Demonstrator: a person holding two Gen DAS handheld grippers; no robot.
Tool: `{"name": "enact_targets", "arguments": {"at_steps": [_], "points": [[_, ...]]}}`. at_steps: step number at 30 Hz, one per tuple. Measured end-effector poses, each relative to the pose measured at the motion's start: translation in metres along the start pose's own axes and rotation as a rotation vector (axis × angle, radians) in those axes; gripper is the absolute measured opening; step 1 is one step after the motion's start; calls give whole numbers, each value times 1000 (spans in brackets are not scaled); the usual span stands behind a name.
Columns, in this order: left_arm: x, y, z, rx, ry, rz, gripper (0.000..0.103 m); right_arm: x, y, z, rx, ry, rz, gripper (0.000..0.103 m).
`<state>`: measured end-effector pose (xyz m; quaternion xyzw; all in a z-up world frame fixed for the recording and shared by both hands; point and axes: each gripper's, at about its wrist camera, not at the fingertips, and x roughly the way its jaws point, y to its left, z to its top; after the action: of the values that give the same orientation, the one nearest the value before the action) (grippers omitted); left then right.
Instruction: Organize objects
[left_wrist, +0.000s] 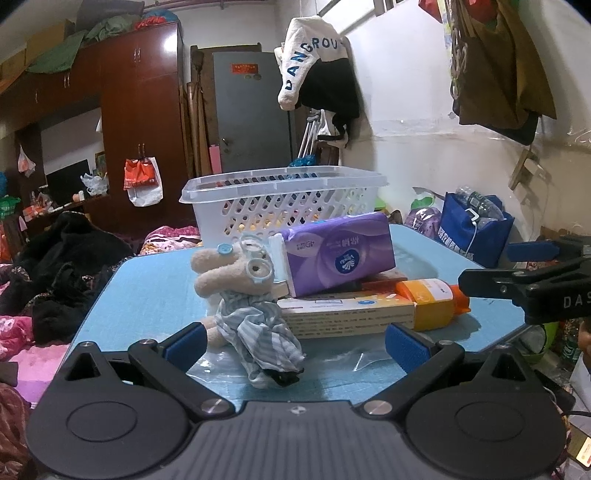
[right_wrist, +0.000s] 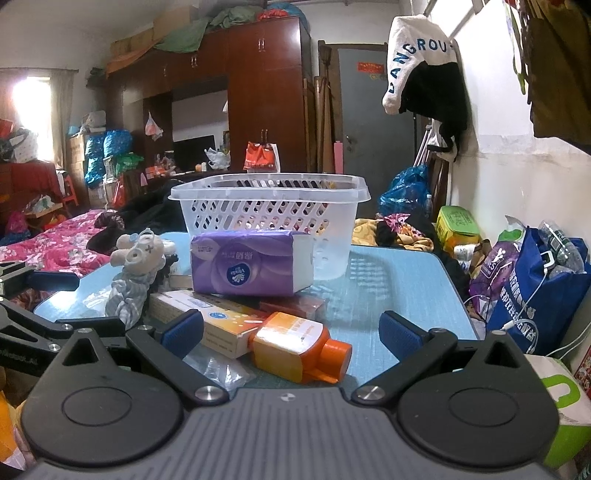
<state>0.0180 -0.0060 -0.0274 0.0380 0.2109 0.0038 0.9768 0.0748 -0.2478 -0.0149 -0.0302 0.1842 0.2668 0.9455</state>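
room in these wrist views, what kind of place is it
Most likely a lived-in bedroom at home: a bed with a pink floral cover, a tall dark wooden wardrobe, and clothes hanging on the wall. The work happens on a small blue table.

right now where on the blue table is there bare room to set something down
Bare table lies right of the tissue pack and orange bottle, toward the right edge. Another strip runs left of the plush toy. The middle, before the basket, is crowded.
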Motion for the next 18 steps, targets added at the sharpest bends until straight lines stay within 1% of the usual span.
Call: {"name": "enact_targets", "arguments": {"at_steps": [4,7,8,11,14,16,18], "points": [[0,-1,0,3,-1,3,103,1,-2,0,19,-9,6,103],[0,0,0,3,-2,3,103,-1,-7,-2,54,-54,37,103],[0,0,0,4,-4,2,103,0,-9,-2,64,-56,40,103],[0,0,0,3,-14,9,103,2,-12,-2,82,-68,37,103],[0,-1,-1,16,-24,17,103,2,-12,-3,85,-106,20,103],[-1,0,-1,13,-50,19,103,2,-13,-3,88,-125,9,103],[-3,5,-2,-12,-93,28,103,3,-14,-1,85,-116,15,103]]}}
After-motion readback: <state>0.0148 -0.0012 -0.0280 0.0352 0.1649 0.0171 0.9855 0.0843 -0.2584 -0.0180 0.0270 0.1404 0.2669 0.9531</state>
